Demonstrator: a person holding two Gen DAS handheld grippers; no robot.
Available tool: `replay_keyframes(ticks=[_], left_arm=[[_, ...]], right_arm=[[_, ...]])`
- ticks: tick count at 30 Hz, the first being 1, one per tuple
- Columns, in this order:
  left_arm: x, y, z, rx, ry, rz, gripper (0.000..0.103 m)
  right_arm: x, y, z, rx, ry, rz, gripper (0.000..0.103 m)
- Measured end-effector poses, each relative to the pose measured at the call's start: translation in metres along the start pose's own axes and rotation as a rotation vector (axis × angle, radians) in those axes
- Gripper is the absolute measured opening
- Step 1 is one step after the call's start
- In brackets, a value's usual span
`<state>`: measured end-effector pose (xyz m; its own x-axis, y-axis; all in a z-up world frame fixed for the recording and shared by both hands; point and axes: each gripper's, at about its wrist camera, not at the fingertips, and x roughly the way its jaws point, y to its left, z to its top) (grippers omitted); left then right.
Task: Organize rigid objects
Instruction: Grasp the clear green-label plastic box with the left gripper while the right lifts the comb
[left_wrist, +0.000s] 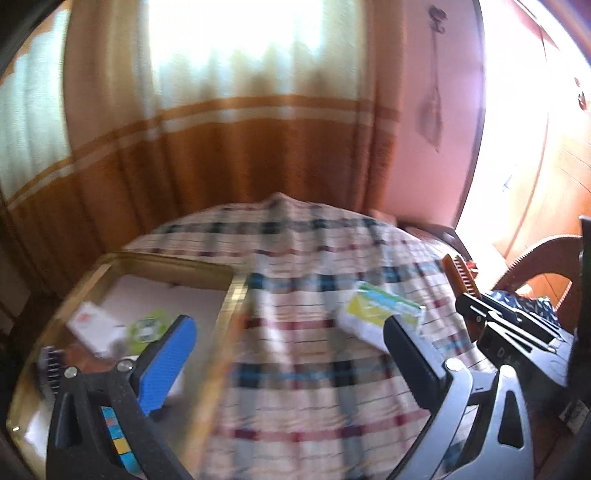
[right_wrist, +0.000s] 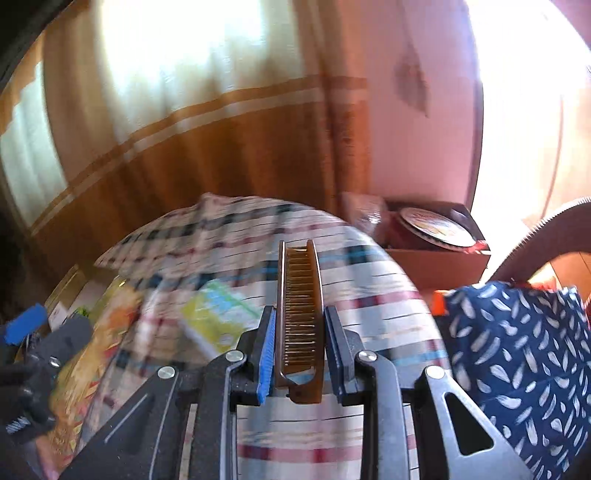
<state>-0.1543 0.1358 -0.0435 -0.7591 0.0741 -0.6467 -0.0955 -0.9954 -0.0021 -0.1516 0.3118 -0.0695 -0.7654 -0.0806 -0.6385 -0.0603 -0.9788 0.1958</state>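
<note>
- Left gripper (left_wrist: 291, 345), low in the left wrist view: jaws spread wide, nothing between them, only checked cloth (left_wrist: 295, 369) behind the gap; blue pad (left_wrist: 170, 362) on the left finger, right finger dark and turned edge-on.
- Far left of that view: gold-rimmed tray (left_wrist: 232, 295), near corner cut off by the gripper body; inside, a white box (left_wrist: 96, 328), a green round item (left_wrist: 147, 328) and a dark brush (left_wrist: 53, 369), all blurred, labels unreadable.
- Centre right, on the cloth: yellow-green packet (left_wrist: 380, 310), partly hidden behind the right finger, print smeared.
- Right edge of the left wrist view: right gripper seen from the side, mostly cropped.
- Right wrist view, centre: right gripper (right_wrist: 300, 343) clenched on a brown folding comb (right_wrist: 301, 314), held edge-up and pointing away, above the cloth; lower end hidden between the jaws.
- Upper right: cardboard box (right_wrist: 436, 262) with a patterned plate (right_wrist: 436, 227), detail lost.
- Far right: blue leaf-print fabric (right_wrist: 517, 350), shape unclear.
</note>
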Motion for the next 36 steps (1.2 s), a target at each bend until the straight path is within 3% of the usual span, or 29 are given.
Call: replay_keyframes(ticks=[8, 19, 26, 29, 36], left_arm=[[0.041, -0.038, -0.001, 0.061, 0.047, -0.066, 0.103], [0.076, -0.063, -0.003, 0.167, 0.115, -0.065, 0.103], [0.079, -0.063, -0.003, 0.168, 0.134, -0.089, 0.102], [0.086, -0.057, -0.002, 0.134, 0.158, -0.131, 0.087], [0.074, -0.047, -0.006, 0.106, 0.118, -0.114, 0.086]], right_arm=[[0.004, -0.028, 0.005, 0.073, 0.013, 0.008, 0.027], [0.007, -0.028, 0.005, 0.075, 0.004, 0.008, 0.028], [0.006, -0.026, 0.005, 0.059, 0.001, 0.005, 0.028], [0.007, -0.025, 0.005, 0.053, 0.002, 0.006, 0.028], [0.006, -0.023, 0.005, 0.049, -0.01, 0.001, 0.028]])
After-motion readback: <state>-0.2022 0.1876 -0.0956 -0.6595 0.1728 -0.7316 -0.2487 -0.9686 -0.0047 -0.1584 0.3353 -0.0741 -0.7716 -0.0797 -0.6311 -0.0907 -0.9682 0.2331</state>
